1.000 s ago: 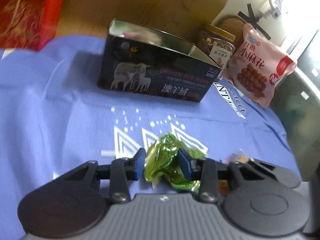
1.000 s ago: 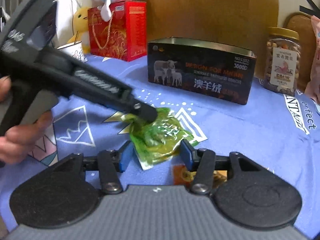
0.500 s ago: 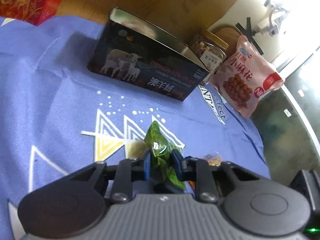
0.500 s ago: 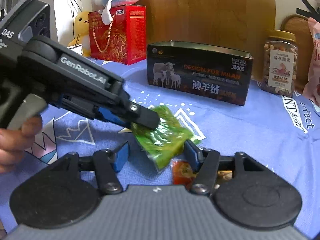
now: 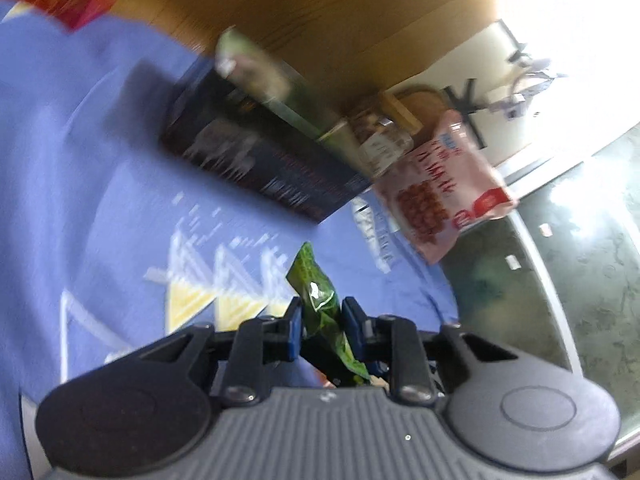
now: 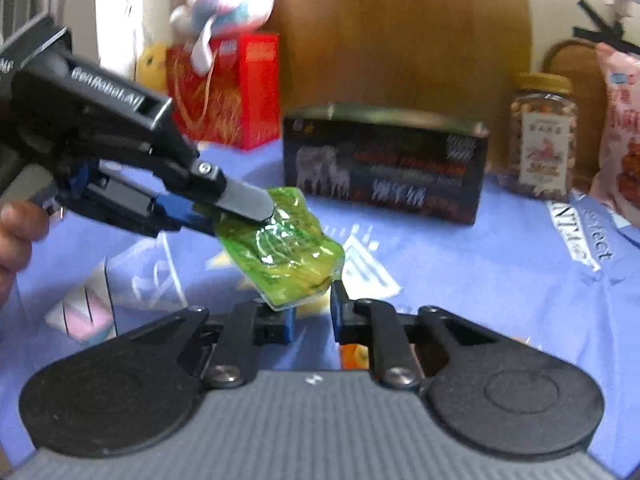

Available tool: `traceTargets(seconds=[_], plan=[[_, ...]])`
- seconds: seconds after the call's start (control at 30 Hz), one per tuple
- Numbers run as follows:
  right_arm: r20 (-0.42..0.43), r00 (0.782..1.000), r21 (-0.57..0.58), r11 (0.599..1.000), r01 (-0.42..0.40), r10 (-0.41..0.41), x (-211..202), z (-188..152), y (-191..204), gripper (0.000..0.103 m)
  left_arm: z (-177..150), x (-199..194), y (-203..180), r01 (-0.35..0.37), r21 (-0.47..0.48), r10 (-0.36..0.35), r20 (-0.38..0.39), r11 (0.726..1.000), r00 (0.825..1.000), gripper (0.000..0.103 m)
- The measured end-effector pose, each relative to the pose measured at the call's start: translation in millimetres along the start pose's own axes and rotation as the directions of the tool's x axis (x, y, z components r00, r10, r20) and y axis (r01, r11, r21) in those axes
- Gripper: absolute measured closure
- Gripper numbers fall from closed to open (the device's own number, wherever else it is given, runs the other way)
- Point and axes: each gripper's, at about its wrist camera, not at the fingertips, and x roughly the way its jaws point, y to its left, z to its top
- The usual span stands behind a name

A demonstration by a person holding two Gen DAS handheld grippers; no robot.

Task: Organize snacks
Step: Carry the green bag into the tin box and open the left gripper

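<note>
Left tongs (image 5: 320,322) pinching green snack packet (image 6: 282,244) above blue-clothed surface (image 6: 480,280), right tongs (image 6: 312,314) just narrowed, nothing pinched, packet's edge above them

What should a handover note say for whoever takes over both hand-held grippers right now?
Left hand-held gripper: shut on the crinkled green plastic snack packet, held clear above the blue printed tablecloth.
Right hand-held gripper: jaws have just been closing. The packet's lower edge hangs just over them; I cannot tell if they touch it.
An orange wrapped snack lies on the cloth beneath it.
The open dark rectangular tin stands behind.
Done: green packet picked up.
Left: place it, probably in the tin, then the orange snack.
</note>
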Motion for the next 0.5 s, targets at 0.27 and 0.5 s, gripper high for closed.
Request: traceTargets(seconds=[0.27,0.5], plan=[[0.109,0.990,-0.005,0.996,0.089,-0.088,40.6,85.1,-27.4,0.080,76.5,14.3,-46.9,-0.070,0.172,0.041,0.164,0.983,0.986,0.072],[0.077,0.991,0.052,0.994,0.101,-0.105,45.5,90.8,-48.0,0.074,104.5,43.7,-23.3,-0.370,0.140,0.326,0.263,0.918,0.908,0.063]])
